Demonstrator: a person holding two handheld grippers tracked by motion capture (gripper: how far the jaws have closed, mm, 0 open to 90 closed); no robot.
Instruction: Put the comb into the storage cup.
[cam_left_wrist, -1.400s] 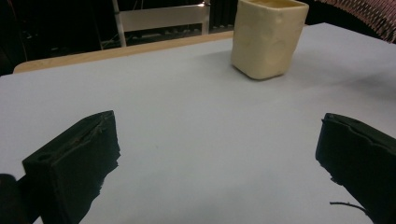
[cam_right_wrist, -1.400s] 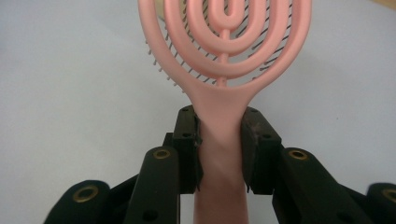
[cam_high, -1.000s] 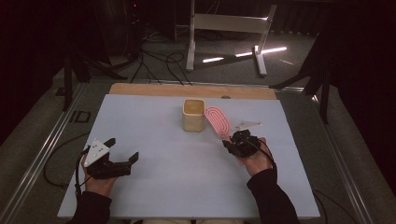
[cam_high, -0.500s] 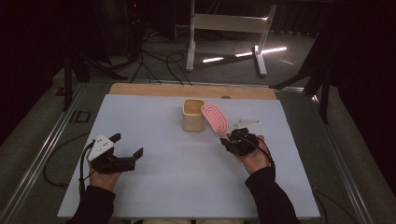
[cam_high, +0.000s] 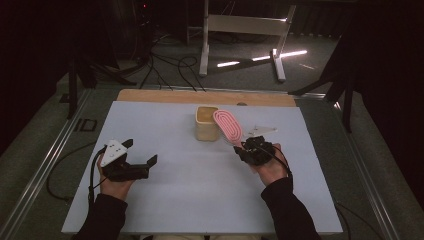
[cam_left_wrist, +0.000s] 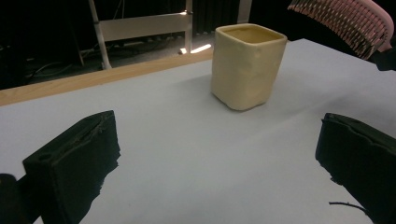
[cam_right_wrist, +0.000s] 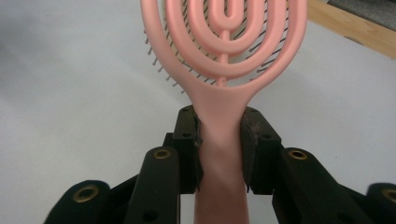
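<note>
Hairbrush (cam_high: 227, 126) handle sits clamped in your right gripper (cam_high: 254, 148) jaws, head angled up toward the counter's far edge — right beside the cream cup (cam_high: 206, 122), just past its rim. Your left gripper (cam_high: 131, 164) rests wide open near the counter's left edge — farther off.

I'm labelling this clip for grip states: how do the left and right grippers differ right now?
The left gripper has its jaws spread wide with nothing between them, while the right gripper is clamped on the handle of the pink plastic hairbrush. The left gripper sits low by the white table well short of the cream square cup; the right gripper holds the brush head up beside that cup. Both are black, two-jawed and hand-held.
</note>
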